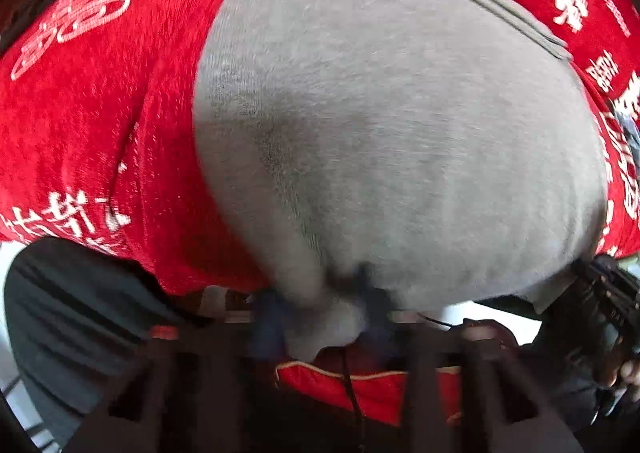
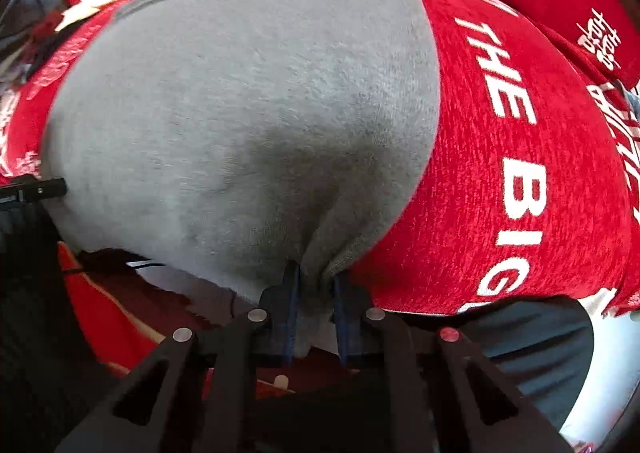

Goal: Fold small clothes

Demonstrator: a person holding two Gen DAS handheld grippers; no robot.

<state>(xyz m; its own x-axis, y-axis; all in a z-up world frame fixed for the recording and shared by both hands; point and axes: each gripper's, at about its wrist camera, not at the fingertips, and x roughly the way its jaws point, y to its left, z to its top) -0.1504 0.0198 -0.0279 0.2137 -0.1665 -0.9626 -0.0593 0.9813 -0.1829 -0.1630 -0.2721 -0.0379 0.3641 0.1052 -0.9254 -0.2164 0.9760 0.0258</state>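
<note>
Grey cloth [image 2: 240, 125] lies flat on the red cover [image 2: 520, 213], its near edge bunched. Left gripper [image 1: 324, 317] and right gripper [image 2: 316, 293] are each clamped on that edge (one per corner). Bare cover flanks both sides. White lettering reads "THE BIG"; the other characters are unreadable.

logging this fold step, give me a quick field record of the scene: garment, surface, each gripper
garment: grey cloth, spread flat, hemmed edge far from the cameras
surface: red cover with white lettering
left gripper: shut on the cloth's near edge, fabric bunched between the fingers
right gripper: shut on the near edge at another corner, fabric puckered there
fold state: not yet folded over
</note>
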